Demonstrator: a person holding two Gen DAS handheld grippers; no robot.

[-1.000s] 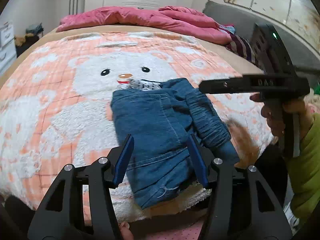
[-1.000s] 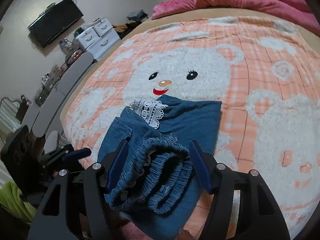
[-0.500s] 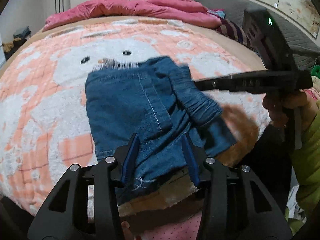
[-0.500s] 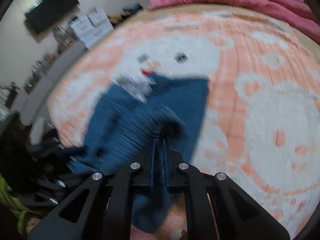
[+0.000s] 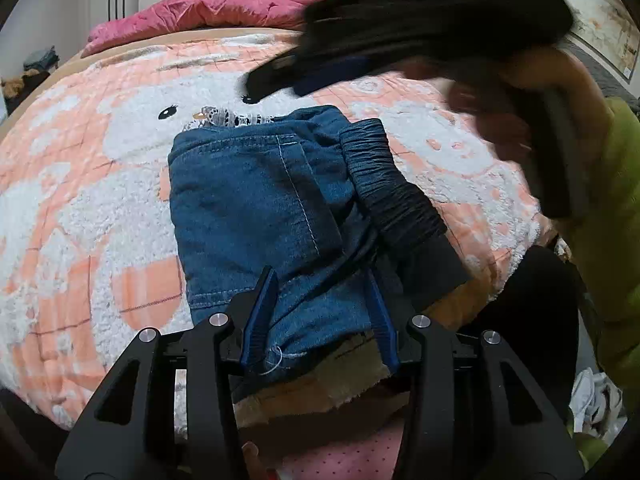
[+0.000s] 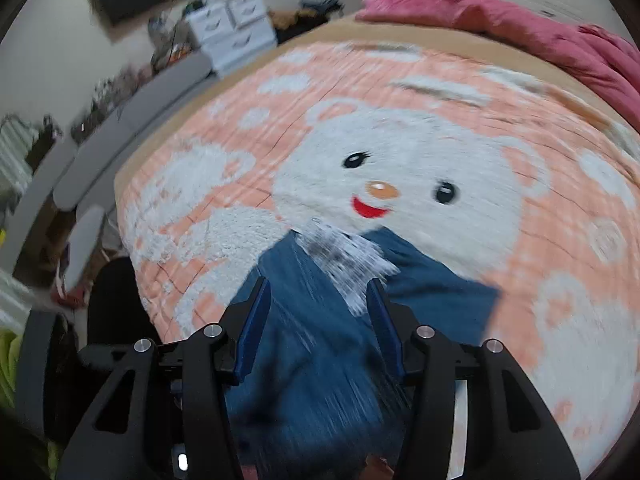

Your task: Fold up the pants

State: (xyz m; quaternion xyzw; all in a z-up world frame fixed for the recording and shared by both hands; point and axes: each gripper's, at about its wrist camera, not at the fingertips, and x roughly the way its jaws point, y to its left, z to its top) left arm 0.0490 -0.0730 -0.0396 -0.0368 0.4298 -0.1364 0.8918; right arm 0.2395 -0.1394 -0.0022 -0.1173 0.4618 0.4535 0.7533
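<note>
From my left camera I can see the puffy stretchy waistband (image 5: 394, 196) on the right of the folded pants (image 5: 256, 208); my right camera only shows a blurry blue shape with white lace (image 6: 344, 260). The pants lie on the bear blanket (image 5: 80, 184), near the bed's close edge. My left claw (image 5: 320, 312) is spread wide over their near hem (holding nothing). My right claw (image 6: 318, 320), also spread wide, hangs above them.
</note>
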